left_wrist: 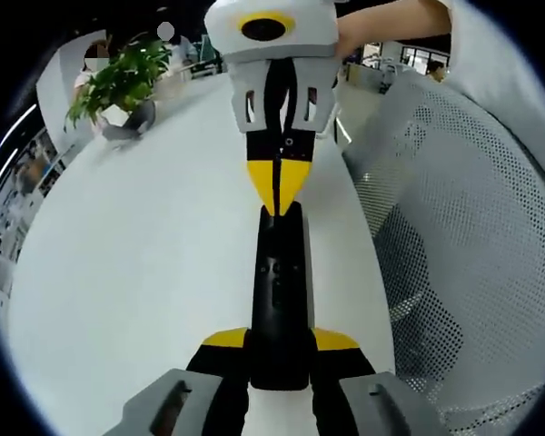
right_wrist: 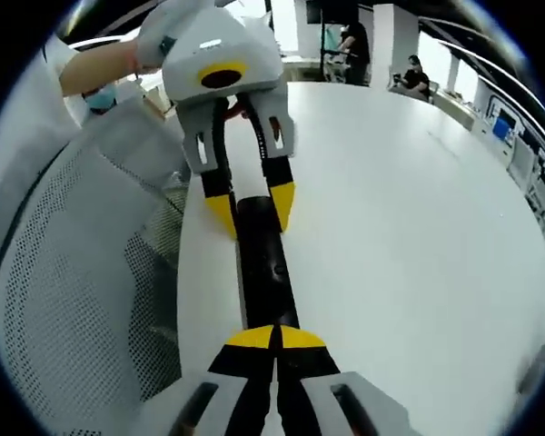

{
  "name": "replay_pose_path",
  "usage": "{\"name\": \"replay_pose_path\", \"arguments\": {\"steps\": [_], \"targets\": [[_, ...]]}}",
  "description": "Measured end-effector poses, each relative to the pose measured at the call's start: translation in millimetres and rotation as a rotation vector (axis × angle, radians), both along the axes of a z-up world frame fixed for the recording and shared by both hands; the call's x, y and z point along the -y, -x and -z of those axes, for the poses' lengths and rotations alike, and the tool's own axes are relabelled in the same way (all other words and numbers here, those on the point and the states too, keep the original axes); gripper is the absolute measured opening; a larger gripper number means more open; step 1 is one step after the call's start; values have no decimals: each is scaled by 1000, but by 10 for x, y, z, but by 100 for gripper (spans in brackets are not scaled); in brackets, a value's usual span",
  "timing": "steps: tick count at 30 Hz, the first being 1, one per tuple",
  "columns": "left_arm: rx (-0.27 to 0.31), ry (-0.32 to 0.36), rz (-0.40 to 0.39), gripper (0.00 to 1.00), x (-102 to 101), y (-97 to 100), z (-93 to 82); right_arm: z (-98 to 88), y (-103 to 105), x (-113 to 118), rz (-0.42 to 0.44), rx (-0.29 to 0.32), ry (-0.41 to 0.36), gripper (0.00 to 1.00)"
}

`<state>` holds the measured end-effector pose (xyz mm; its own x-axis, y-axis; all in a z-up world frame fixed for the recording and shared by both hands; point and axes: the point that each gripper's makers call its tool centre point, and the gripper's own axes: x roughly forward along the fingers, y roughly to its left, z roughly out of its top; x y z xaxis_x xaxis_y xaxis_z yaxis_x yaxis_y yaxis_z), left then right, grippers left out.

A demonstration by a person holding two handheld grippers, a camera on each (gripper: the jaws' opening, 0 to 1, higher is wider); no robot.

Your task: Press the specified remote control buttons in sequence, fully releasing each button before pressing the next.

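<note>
A long black remote control [left_wrist: 280, 300] lies lengthwise on the white table [left_wrist: 136, 272]. My left gripper [left_wrist: 280, 341] is shut on its near end, one yellow-tipped jaw on each side. From the top of the left gripper view my right gripper [left_wrist: 279, 191] comes in, shut, with its joined yellow tips on the remote's far end. In the right gripper view, the right gripper [right_wrist: 274, 338] has its tips together over the remote [right_wrist: 265, 263]. The left gripper [right_wrist: 252, 207] clasps the other end. I cannot read the buttons.
A grey mesh chair [left_wrist: 454, 236] [right_wrist: 82, 272] stands close along the table's edge beside the remote. A potted plant [left_wrist: 123, 86] stands at one far side of the table. A person's hand [left_wrist: 381, 27] holds the right gripper. People [right_wrist: 354, 41] stand beyond the table [right_wrist: 418, 227].
</note>
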<state>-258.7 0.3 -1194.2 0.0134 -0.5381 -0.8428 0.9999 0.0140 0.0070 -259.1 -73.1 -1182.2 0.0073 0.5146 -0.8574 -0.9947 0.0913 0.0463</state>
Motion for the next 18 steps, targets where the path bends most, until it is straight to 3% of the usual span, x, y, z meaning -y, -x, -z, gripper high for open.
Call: {"name": "replay_pose_path", "arguments": {"steps": [6,8,10,14,16,18], "targets": [[-1,17,-15,24,-5,-2,3,25,5,-18,-124,154,144,0],[0,24,-25,24,-6,-4,5,31,12,-27,-113,171,156,0],[3,42,-36,24,-14,0,5,23,-2,-17,-85,158,135,0],[-1,69,-50,24,-17,1,2,-18,-39,-13,105,8,-9,0],[-1,70,-51,24,-12,2,-1,-57,-77,-24,98,48,-31,0],[-1,71,-52,24,-11,4,-4,-61,-49,-56,78,41,-30,0]]}}
